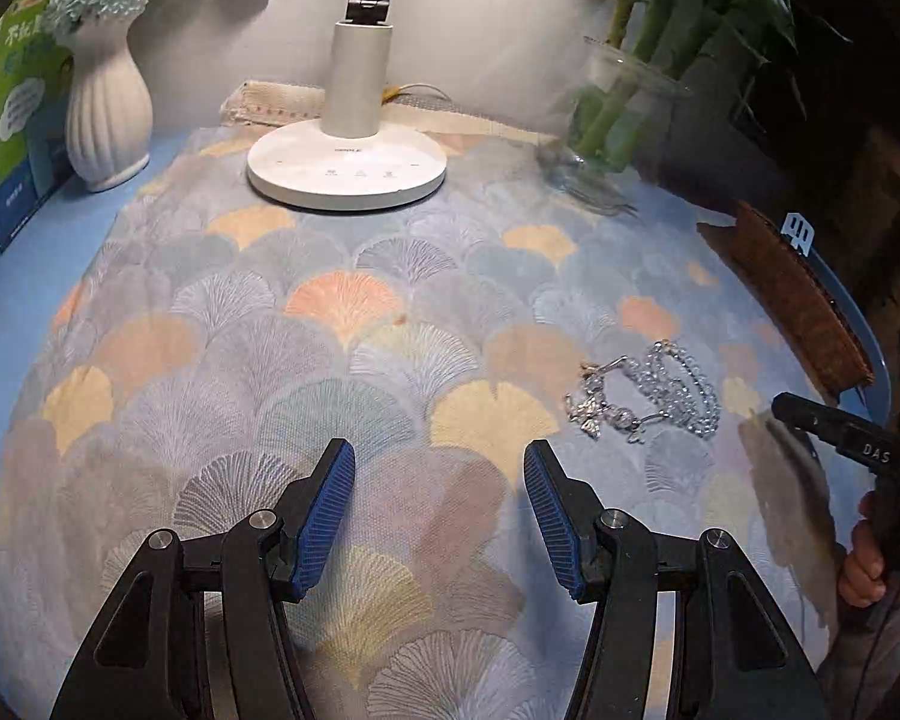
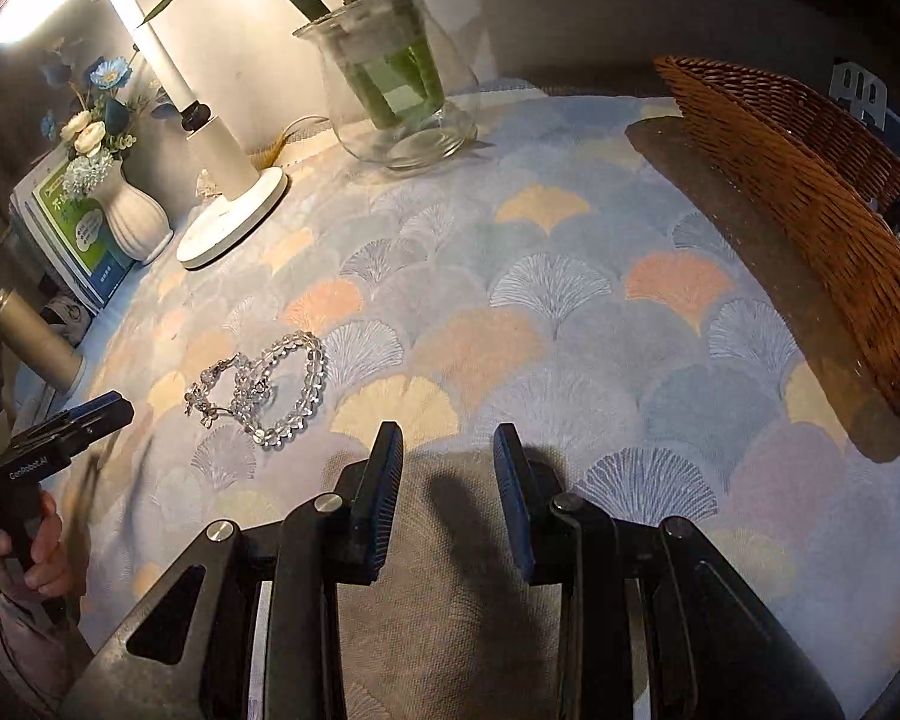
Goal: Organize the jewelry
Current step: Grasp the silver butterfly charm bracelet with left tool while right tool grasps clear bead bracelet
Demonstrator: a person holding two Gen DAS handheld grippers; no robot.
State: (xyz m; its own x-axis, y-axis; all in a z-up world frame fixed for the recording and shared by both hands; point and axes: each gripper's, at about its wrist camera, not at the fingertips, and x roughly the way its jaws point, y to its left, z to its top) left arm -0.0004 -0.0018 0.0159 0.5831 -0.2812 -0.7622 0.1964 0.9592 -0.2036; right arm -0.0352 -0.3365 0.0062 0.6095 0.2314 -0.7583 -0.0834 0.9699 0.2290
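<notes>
A clear bead bracelet [image 2: 288,381] and a silver chain bracelet [image 2: 213,390] lie tangled together on the patterned cloth; the pile also shows in the left wrist view [image 1: 648,396]. A brown wicker basket [image 2: 810,180] stands at the right edge of the table, seen edge-on in the left wrist view [image 1: 792,306]. My left gripper [image 1: 439,462] is open and empty, above the cloth, left of the jewelry. My right gripper [image 2: 447,441] is open and empty, right of the jewelry and short of the basket.
A white desk lamp [image 1: 348,162] stands at the back middle. A white vase with flowers [image 1: 108,114] and a green book [image 1: 18,114] are at back left. A glass vase with bamboo stalks [image 2: 396,84] stands at the back. A cardboard tube [image 2: 30,330] lies at left.
</notes>
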